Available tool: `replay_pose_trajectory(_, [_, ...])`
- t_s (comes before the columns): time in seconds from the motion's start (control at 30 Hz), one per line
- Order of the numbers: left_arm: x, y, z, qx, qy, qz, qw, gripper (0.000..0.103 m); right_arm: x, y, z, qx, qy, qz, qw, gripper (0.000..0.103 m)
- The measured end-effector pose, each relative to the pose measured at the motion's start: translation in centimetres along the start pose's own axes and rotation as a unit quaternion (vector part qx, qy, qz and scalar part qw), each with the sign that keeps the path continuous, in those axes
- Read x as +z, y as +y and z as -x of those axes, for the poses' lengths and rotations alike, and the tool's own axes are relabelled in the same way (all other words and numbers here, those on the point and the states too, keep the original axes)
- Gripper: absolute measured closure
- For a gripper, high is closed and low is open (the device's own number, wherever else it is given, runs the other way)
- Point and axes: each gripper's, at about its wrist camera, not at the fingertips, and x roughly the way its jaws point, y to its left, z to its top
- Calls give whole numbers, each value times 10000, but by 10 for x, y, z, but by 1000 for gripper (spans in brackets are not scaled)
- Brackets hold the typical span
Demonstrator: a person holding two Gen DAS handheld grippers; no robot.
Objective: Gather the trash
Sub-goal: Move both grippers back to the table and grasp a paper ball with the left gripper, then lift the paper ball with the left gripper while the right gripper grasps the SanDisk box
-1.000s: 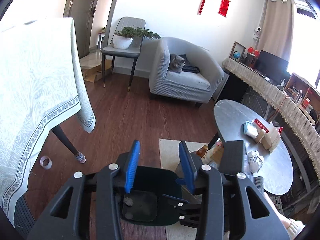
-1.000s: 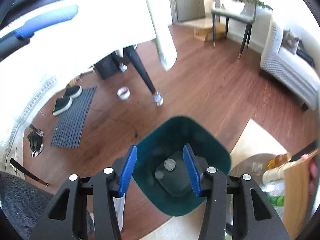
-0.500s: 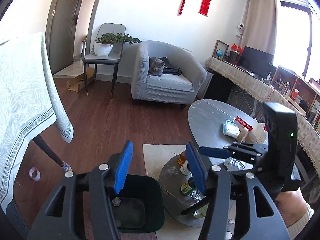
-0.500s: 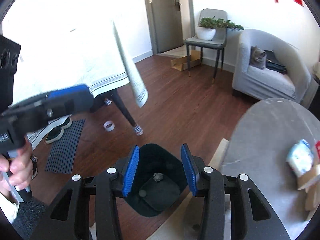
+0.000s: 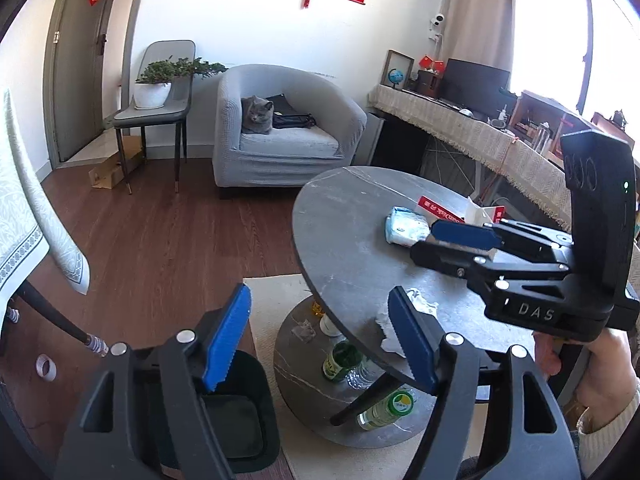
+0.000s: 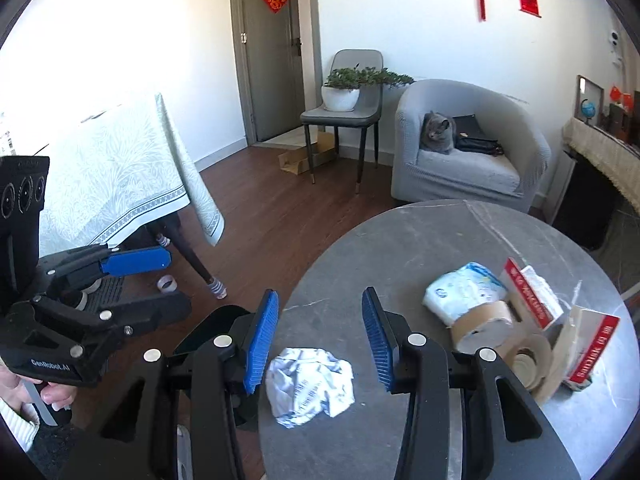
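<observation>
Two risks stand out. The crumpled paper point(image 6: 310, 384) lies on the round table point(image 6: 460, 236) just below the right gripper point(image 6: 320, 336), whose jaws stand apart and empty; a shallow pinch could skid it off the near edge. The left gripper point(image 5: 320, 344), jaws just opened wide and empty, hangs between table edge and bin point(image 5: 240, 420).

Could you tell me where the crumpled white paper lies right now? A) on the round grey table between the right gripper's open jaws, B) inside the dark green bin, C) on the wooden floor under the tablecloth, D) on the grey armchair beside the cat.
A: in the right wrist view the crumpled white paper rests on the round grey table, between the blue pads of the right gripper, which do not touch it.
</observation>
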Motion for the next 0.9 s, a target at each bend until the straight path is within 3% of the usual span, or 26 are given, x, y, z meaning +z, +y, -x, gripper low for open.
replay_pose_trajectory(0.23, [-6,-37,-31,-229,208,-342,9989,24,-14,-42,27,-452,-146,-119,9988,53])
replay_pose_trajectory(0.63, [-15,-75,-77,-189,626,-638,9958,24,-36,-82,46,-1093,-103,-198,9938,42])
replay_pose_trajectory(0.67, [-16,-75,-81,-135,700,-622,9955,30,-39,-86,45,-1138,-72,-225,9932,42])
replay_pose_trajectory(0.7, [-17,-76,-85,-92,763,-598,9952,43,-42,-92,43,-1149,-28,-305,9929,42])
replay_pose_trajectory(0.73, [-17,-77,-87,-59,810,-575,9950,46,-44,-95,40,-1150,2,-376,9926,42])
replay_pose_trajectory(0.9, [-16,-76,-91,-74,773,-349,9964,49,-53,-112,33,-1129,105,-690,9912,42])
